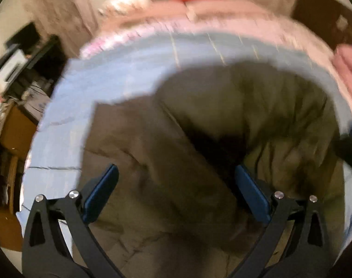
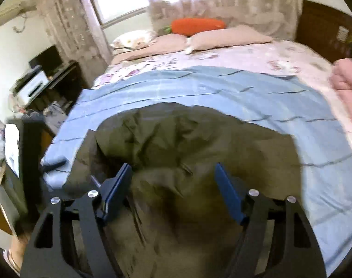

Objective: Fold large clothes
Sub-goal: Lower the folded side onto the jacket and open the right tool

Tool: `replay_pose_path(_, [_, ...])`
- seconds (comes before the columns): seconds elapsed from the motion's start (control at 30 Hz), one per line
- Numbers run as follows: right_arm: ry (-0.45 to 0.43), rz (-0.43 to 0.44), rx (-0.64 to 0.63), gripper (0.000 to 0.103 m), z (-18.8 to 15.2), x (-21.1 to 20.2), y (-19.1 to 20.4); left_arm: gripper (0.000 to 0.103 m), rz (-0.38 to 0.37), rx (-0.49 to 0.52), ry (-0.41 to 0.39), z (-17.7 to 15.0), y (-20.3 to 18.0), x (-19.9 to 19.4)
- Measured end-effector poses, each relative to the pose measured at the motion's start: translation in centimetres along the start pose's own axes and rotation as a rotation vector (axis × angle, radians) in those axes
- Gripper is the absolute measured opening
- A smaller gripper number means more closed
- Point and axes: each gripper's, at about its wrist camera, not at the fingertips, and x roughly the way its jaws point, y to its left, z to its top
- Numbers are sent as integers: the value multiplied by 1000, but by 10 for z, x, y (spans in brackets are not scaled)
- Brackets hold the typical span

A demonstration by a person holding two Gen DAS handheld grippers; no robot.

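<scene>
A large olive-green garment (image 1: 199,120) lies rumpled on a light blue sheet (image 1: 88,88) spread over a bed. In the left wrist view my left gripper (image 1: 176,173) hangs over the garment with its blue pads (image 1: 101,192) wide apart and nothing between them. The right wrist view shows the same garment (image 2: 187,139) on the blue sheet (image 2: 245,92). My right gripper (image 2: 173,176) is above the garment's near part, open, its blue pads (image 2: 229,192) clear of the cloth. The left wrist view is blurred.
Beige pillows (image 2: 199,39) and an orange carrot-shaped cushion (image 2: 199,25) lie at the bed's head under a curtained window. A folded pink blanket (image 2: 349,88) sits at the right edge. Dark shelves with a white box (image 2: 34,85) stand left of the bed.
</scene>
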Motion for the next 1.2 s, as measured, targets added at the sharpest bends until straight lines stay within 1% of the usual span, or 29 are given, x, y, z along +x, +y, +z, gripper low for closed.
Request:
replay_pose_path(0.07, [69, -27, 3, 75, -8, 34, -4, 101, 22, -5, 74, -5, 5, 23])
replay_pose_path(0.1, [107, -41, 10, 75, -16, 48, -17, 101, 15, -19, 110, -10, 11, 36])
replay_pose_path(0.13, [155, -60, 21, 75, -24, 63, -23, 101, -7, -35, 135, -13, 17, 45])
replay_pose_path(0.2, [217, -74, 53, 75, -34, 80, -34, 101, -41, -57, 154, -17, 27, 55])
replay_pose_path(0.23, [236, -82, 64, 75, -37, 86, -41, 101, -46, -61, 158, -18, 29, 58])
replay_pose_path(0.3, [258, -136, 20, 75, -47, 99, -39, 101, -47, -62, 183, -19, 29, 66])
replay_pose_path(0.37, [277, -205, -72, 76, -55, 110, -27, 101, -16, -37, 199, -21, 24, 70])
replay_pose_path(0.43, [296, -236, -100, 76, -64, 115, -23, 101, 22, 6, 197, -22, 15, 72])
replay_pose_path(0.5, [314, -240, -100, 77, -69, 117, -22, 101, 52, 48, 191, -25, 10, 72])
replay_pose_path(0.6, [335, -231, -93, 77, -68, 111, -22, 101, 66, 56, 180, -26, 12, 65])
replay_pose_path(0.63, [316, -208, -66, 77, -65, 101, -22, 101, 73, 52, 166, -25, 13, 60])
replay_pose_path(0.67, [286, -188, -51, 77, -59, 90, -18, 101, 85, 54, 128, -22, 14, 51])
replay_pose_path(0.7, [227, -168, -40, 77, -53, 74, -15, 101, 97, 62, 97, -22, 14, 45])
replay_pose_path(0.73, [201, -171, -45, 77, -53, 65, -13, 101, 121, 81, 50, -21, 12, 36])
replay_pose_path(0.77, [173, -192, -70, 77, -52, 52, -7, 101, 138, 96, 20, -21, 9, 30])
replay_pose_path(0.8, [165, -203, -87, 77, -54, 48, -2, 101, 160, 121, -17, -21, 6, 24])
replay_pose_path(0.87, [186, -204, -100, 77, -63, 45, 3, 101, 181, 156, -46, -20, 1, 22])
replay_pose_path(0.93, [245, -208, -94, 77, -74, 59, 2, 101, 192, 180, -39, -22, -5, 24])
replay_pose_path(1.0, [279, -222, -105, 77, -83, 72, 0, 101, 194, 189, -13, -23, -9, 28])
replay_pose_path(1.07, [293, -236, -120, 80, -89, 84, -5, 101, 190, 183, 9, -25, -12, 30])
replay_pose_path(1.2, [314, -245, -119, 82, -93, 93, -7, 101, 183, 177, 29, -28, -9, 35])
